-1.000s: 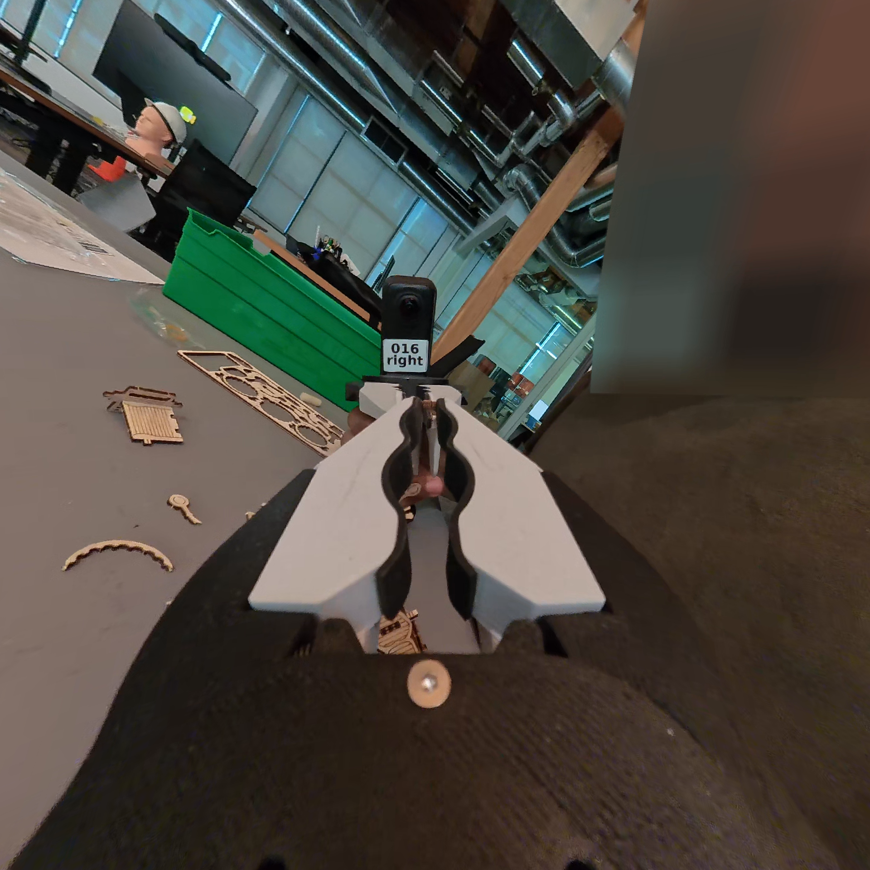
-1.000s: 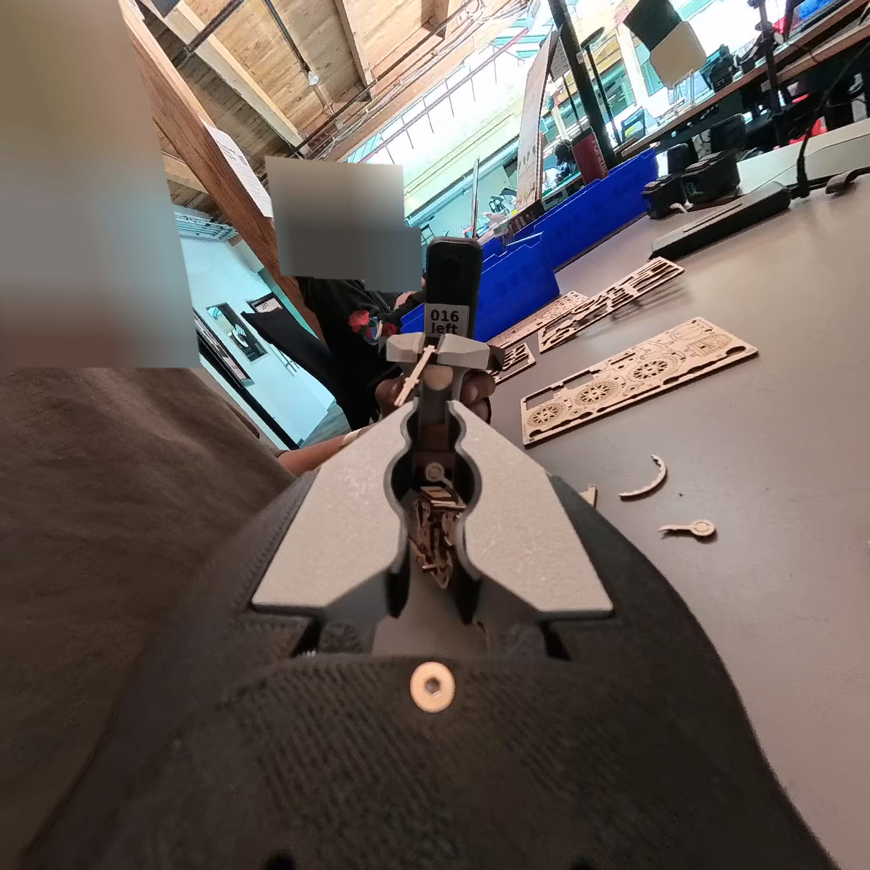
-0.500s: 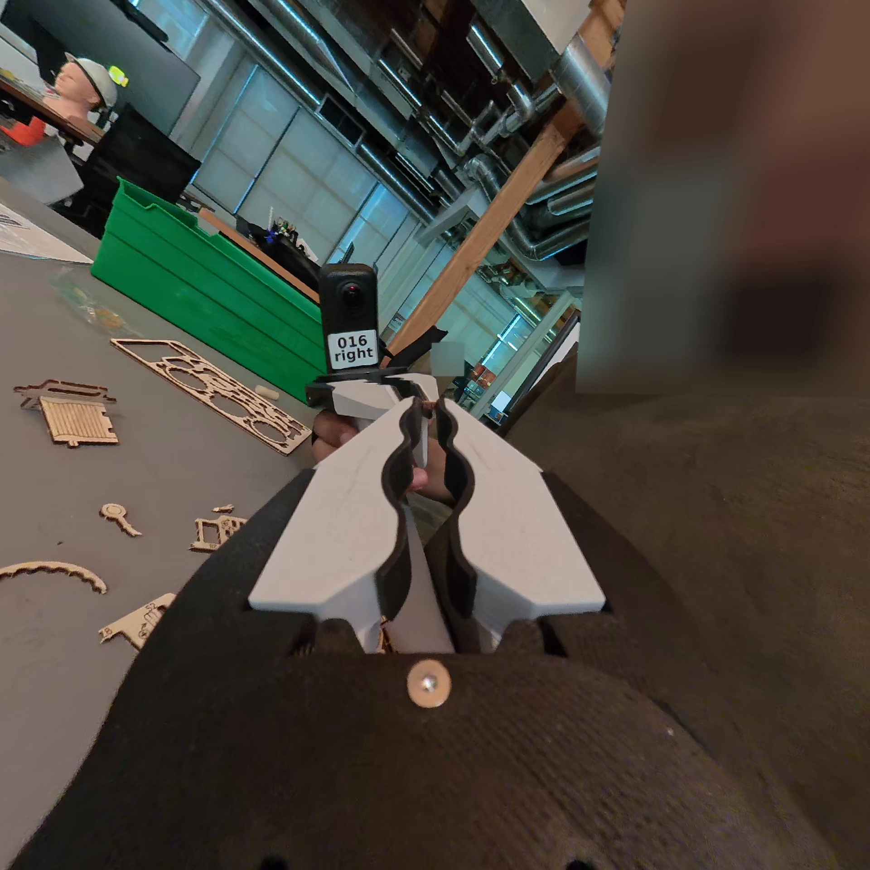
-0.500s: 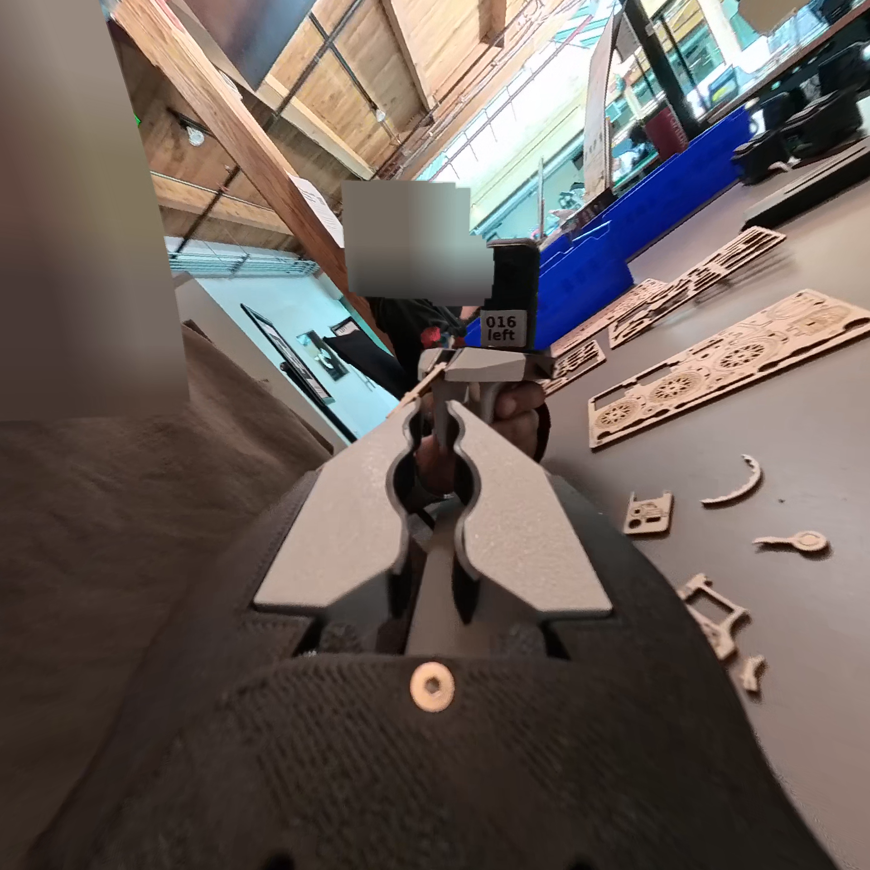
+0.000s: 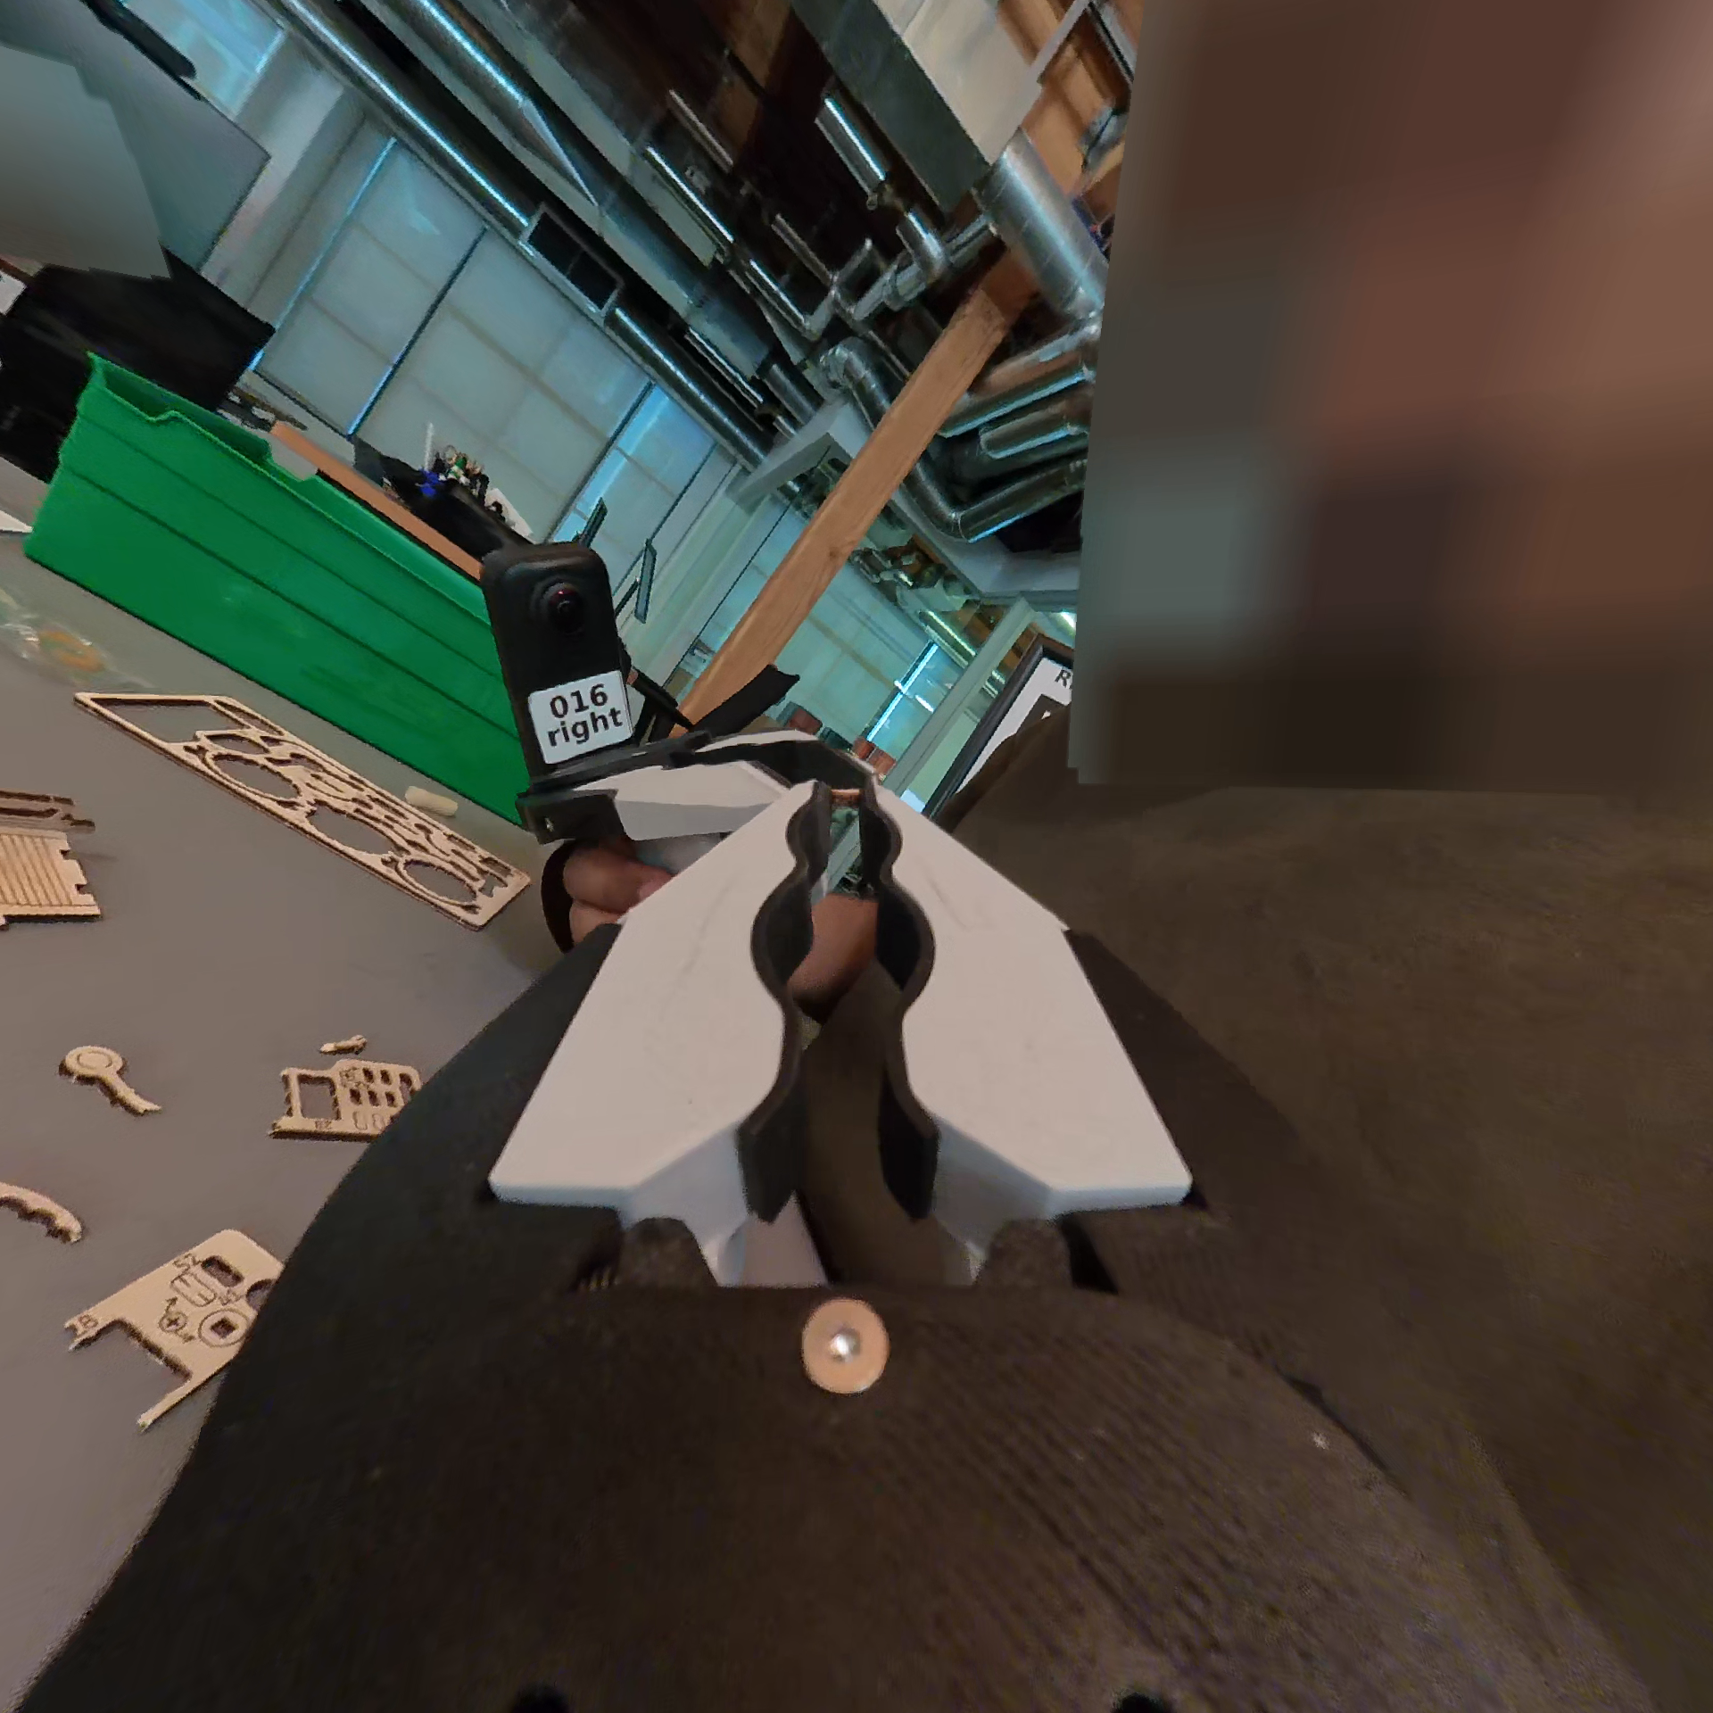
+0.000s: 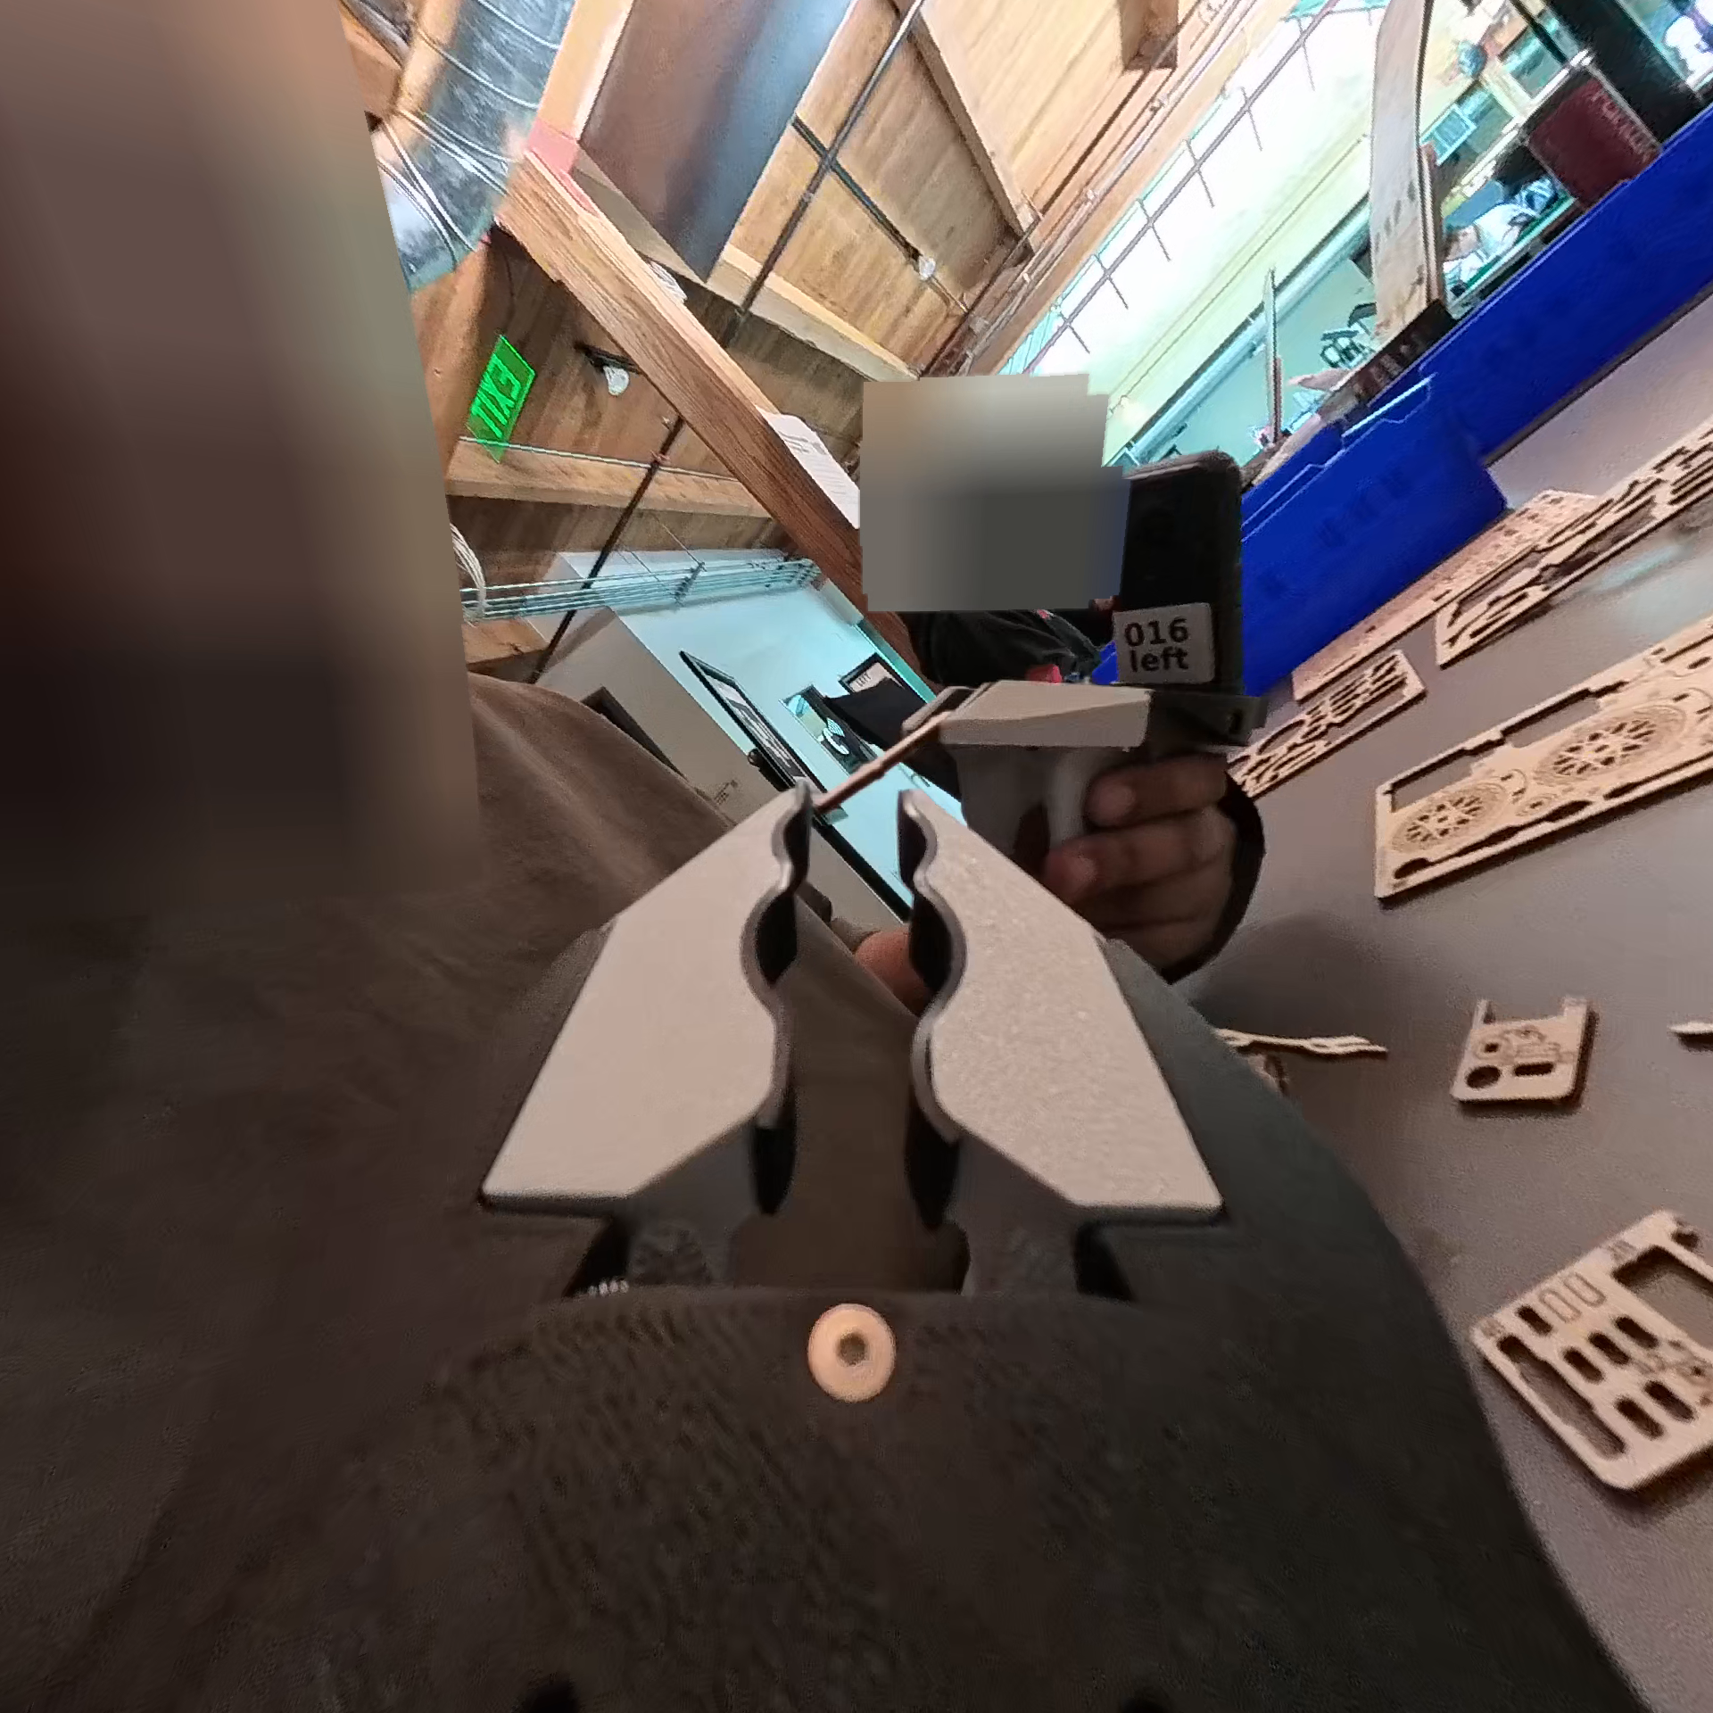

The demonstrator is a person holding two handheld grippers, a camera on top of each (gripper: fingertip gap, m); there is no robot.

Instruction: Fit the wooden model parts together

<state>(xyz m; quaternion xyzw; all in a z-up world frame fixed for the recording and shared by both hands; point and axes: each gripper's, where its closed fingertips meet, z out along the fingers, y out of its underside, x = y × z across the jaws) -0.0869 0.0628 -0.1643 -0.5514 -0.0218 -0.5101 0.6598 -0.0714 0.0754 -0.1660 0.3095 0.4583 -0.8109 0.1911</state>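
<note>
Little is fitted as far as I can see; flat laser-cut wooden model parts [image 6: 1520,1052] lie loose on the grey table [image 6: 1390,1159]. Left gripper [image 6: 927,718] pinches a thin wooden strip [image 6: 871,765]; right gripper [image 6: 851,816] is spread with nothing between its fingers; joining is still to do.

white printed label [image 5: 581,723] on the black camera [image 5: 554,607] above my right tool [image 6: 853,811] | second white label [image 6: 1163,642] on the camera above my left tool [image 5: 839,799] | green lit sign [image 6: 501,400] beside a wooden beam [image 6: 667,343] | posted paper sheet [image 6: 816,454] on that beam, too small to read
</note>
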